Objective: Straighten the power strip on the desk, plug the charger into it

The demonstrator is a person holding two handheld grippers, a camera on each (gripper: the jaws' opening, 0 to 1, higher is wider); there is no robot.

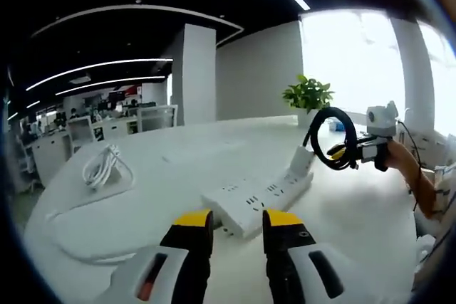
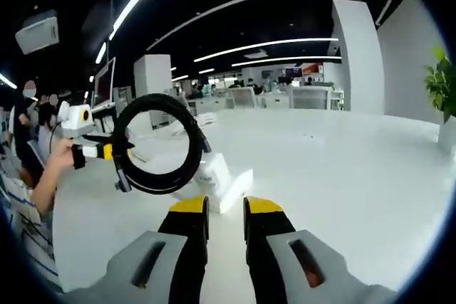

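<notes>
Grip first: our left gripper (image 1: 239, 222) has its yellow-tipped jaws parted with nothing between them, and our right gripper (image 2: 226, 208) likewise stands released and empty, its gap a little narrower.

We find the power strip (image 1: 256, 201) flat on the white desk (image 1: 178, 154), just ahead of the left jaws and running slantwise away from them. At its far end a small white block (image 1: 303, 159) stands up; we cannot tell whether it is the charger or part of the strip's own cord. Off to the left of the left gripper view, well apart from the strip, lies a coiled white cable (image 1: 107, 167), with a white cord trailing across the desk below it.

We judge the strip to be a rigid, fairly light plastic bar with a smooth shell, so it will likely slide and pivot on the desk at a nudge instead of bending. We would take it across its narrow width near one end, where the jaws can span it, and swing it straight, with the other gripper steadying the far end. A charger body would be small, hard and slick, so we would pinch its flat sides, prongs facing the sockets. A black cable loop (image 2: 153, 144) hangs beside the gripper opposite us in each view and could snag.
</notes>
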